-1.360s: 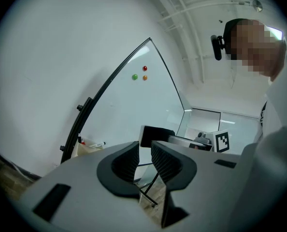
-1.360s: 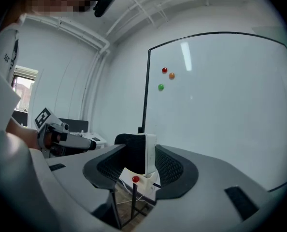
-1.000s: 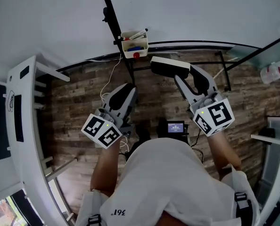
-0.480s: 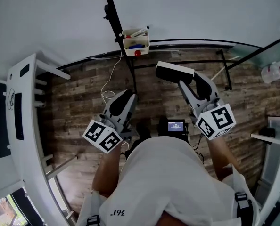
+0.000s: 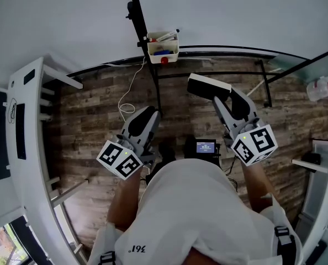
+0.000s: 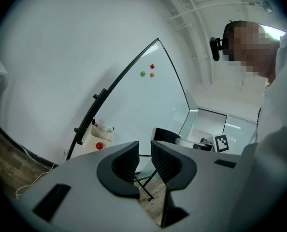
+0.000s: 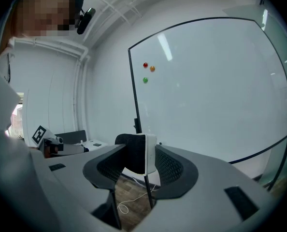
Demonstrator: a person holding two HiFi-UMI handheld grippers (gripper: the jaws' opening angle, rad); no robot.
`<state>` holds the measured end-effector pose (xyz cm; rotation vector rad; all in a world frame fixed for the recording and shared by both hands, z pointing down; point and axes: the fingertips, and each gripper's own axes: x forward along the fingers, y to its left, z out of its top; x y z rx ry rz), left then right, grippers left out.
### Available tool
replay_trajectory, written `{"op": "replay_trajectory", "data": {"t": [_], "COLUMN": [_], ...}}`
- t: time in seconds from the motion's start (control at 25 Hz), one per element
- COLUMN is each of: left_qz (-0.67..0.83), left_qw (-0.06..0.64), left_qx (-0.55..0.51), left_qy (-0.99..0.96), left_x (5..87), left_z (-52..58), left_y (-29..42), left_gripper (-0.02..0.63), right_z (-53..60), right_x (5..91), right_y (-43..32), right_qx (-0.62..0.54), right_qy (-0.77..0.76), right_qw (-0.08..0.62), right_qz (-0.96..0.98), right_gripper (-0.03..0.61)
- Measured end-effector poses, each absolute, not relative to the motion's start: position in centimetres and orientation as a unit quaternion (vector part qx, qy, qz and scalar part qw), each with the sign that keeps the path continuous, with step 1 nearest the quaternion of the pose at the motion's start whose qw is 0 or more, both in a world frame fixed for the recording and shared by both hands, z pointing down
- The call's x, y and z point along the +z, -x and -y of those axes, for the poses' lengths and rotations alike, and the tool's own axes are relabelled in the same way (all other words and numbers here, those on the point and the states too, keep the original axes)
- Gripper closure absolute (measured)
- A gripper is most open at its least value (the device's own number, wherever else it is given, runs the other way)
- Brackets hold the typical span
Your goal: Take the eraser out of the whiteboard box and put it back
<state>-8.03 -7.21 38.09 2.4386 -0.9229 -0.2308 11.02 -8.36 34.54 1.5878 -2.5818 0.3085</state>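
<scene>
Right gripper (image 7: 140,153): my jaws clamp the eraser (image 5: 208,86).
Eraser axis: long axis crosswise in head view, jutting left; black felt toward my left jaw.
Left gripper (image 6: 144,151): jaws slightly parted, empty.

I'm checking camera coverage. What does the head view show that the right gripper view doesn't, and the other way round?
Head view only: the box hung at the whiteboard's edge, and a small lit screen. Right gripper view only: three coloured magnets. Both: the whiteboard, and the eraser clamped between the fingers of the right gripper.
</scene>
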Motion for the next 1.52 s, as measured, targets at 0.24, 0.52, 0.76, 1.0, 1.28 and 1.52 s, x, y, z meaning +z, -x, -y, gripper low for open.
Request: {"op": "replay_trajectory", "data": {"t": [0.24,0.52,0.76,1.0,1.28,1.52], "left_qz": [0.339,0.337,0.337,0.343,0.358,0.376], "left_qw": [0.262,0.267,0.272,0.275,0.278,0.279], "left_qx": [-0.086,-0.083,-0.083,-0.081,-0.085,-0.094], "left_qy": [-0.899,-0.899,-0.898,-0.894,-0.887,-0.879], "left_x": [38.3,38.5,38.6,39.1,39.3,39.8], "left_z": [7.5,7.8,8.3,8.5,8.6,8.7], "left_y": [8.0,7.7,7.1,5.8,4.2,2.8], "left_gripper": [0.546,0.548,0.546,0.548,0.546,0.548], "right_z": [8.7,9.0,9.5,10.1,11.1,12.2], "right_x": [34.9,35.3,35.6,36.1,36.7,37.4], "right_y": [-11.0,-11.7,-12.2,-13.2,-14.4,-15.5], "right_qx": [0.105,0.113,0.116,0.119,0.122,0.121], "right_qy": [-0.521,-0.527,-0.525,-0.516,-0.497,-0.478], "right_qw": [0.049,0.05,0.051,0.055,0.065,0.076], "right_qz": [0.846,0.841,0.842,0.847,0.856,0.867], "right_gripper": [0.374,0.376,0.376,0.376,0.376,0.376]}}
